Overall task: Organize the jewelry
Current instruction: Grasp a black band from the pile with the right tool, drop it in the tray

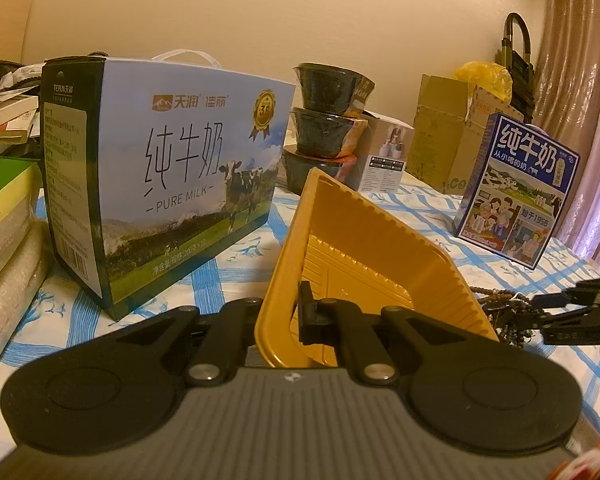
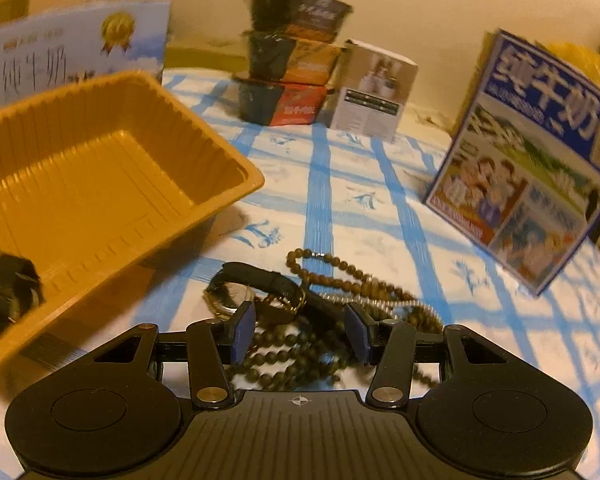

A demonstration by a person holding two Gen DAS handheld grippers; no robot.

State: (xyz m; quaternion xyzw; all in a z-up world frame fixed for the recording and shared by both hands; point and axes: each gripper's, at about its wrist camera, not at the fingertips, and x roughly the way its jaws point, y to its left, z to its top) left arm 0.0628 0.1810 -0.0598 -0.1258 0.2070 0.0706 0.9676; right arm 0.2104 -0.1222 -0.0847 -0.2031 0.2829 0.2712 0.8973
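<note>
Yellow tray (image 2: 100,168) tilted over the checked surface (image 2: 320,184), near rim pinched in left tool (image 1: 300,316). One watch (image 2: 10,300) inside the tray. Right tool (image 2: 300,332) spread, hovering over bead necklace (image 2: 340,280) and gold watch (image 2: 228,300) beside the tray, gripping nothing.

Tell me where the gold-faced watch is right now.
In the right wrist view, the gold-faced watch lies on the blue-checked tablecloth, just right of the yellow tray, tangled with the brown bead necklace.
</note>
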